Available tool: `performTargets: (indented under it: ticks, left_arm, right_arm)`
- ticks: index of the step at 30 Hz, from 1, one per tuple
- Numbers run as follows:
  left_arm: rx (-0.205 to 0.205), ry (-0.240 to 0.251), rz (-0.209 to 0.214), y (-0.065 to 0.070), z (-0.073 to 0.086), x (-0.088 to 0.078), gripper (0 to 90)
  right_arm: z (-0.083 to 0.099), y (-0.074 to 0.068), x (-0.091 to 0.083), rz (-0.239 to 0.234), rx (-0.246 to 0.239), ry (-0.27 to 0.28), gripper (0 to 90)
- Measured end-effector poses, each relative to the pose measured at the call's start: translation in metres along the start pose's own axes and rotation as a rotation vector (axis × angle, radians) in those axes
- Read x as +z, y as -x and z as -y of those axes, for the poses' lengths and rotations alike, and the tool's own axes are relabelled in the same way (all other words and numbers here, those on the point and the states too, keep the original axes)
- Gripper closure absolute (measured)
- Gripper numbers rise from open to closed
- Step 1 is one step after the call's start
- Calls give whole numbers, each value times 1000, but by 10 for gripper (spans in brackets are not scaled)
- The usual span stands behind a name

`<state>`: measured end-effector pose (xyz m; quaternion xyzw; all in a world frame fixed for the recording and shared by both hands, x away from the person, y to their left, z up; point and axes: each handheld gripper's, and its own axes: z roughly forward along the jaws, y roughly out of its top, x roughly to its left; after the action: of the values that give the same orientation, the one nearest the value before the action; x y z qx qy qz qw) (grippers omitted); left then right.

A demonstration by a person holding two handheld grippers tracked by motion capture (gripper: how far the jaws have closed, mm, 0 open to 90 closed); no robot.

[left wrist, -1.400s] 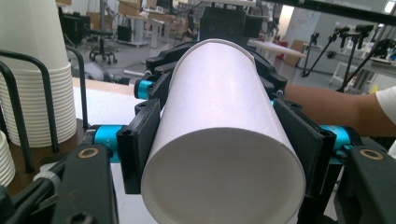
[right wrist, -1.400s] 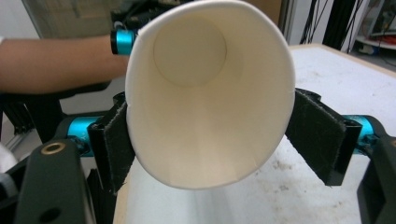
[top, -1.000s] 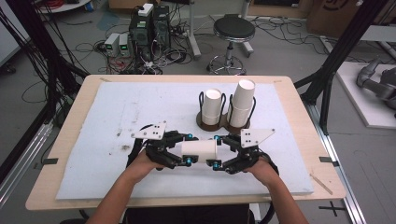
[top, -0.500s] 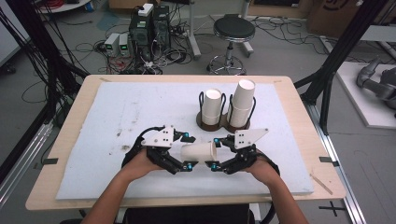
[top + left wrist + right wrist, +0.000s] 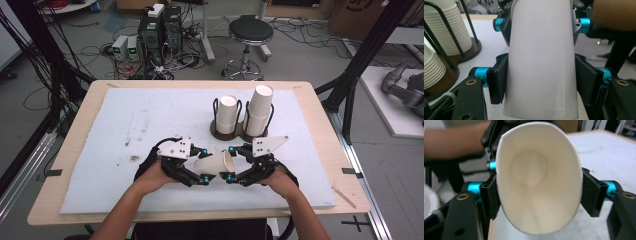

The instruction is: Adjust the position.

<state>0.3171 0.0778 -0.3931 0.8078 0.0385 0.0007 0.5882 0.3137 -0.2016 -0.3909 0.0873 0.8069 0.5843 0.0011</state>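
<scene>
1. We saw one white paper cup (image 5: 215, 163) held on its side between both hand-held grippers, above the near middle of the white mat (image 5: 125, 125) on the table (image 5: 320, 125).
2. Left hand-held gripper (image 5: 204, 179): jaws had just been closing, with the cup between them. In the left gripper view the black pads (image 5: 497, 83) pressed on both sides of the cup (image 5: 541, 62) near its narrow base end, so it was pinching the cup.
3. Right hand-held gripper (image 5: 229, 177): jaws had just been opening a little, with the cup between them. In the right gripper view the pads (image 5: 491, 197) touched both sides of the cup's (image 5: 537, 177) wide rim, and the rim looked squeezed into an oval, so it too was pinching the cup.
4. Cup mouth faced the right hand-held gripper; its inside bottom showed in the right gripper view.
5. The grippers faced each other, tips close, with the cup bridging them. The person's hands came in from the near edge of the table in the high view.
6. Behind the cup, farther across the mat, stood a brown two-slot cup holder (image 5: 235, 132) with black wire uprights.
7. Left slot held a shorter stack of cups (image 5: 227, 112); right slot held a taller stack of cups (image 5: 259, 110), tilted slightly.
8. The holder was near the grippers but apart from them, not touching.
9. Dark specks (image 5: 134, 158) lay on the mat left of the left hand-held gripper.
</scene>
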Motion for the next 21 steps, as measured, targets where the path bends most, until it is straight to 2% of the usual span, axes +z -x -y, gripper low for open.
performTargets:
  ticks: [2, 5, 8, 11, 13, 16, 21]
  left_arm:
    - [-37, 59, 6, -2, 5, -1, 350]
    - [-68, 120, 20, -4, 12, -1, 350]
    - [-93, 172, 23, -6, 17, -1, 351]
    - [-106, 203, 26, -6, 18, -1, 351]
    - [-108, 212, 30, -6, 19, 0, 351]
    - [-108, 217, 36, -6, 19, 1, 353]
    - [-106, 188, 31, -4, 18, 4, 353]
  right_arm:
    - [0, 1, -1, 14, 21, 40, 219]
    - [0, 1, -1, 13, 61, 78, 218]
    - [0, 2, 0, 12, 70, 80, 219]
    - [1, 2, 1, 16, 69, 82, 219]
    - [1, 2, 2, 17, 70, 86, 224]
    - [0, 2, 2, 13, 55, 89, 282]
    - [-1, 2, 0, 6, 18, 86, 312]
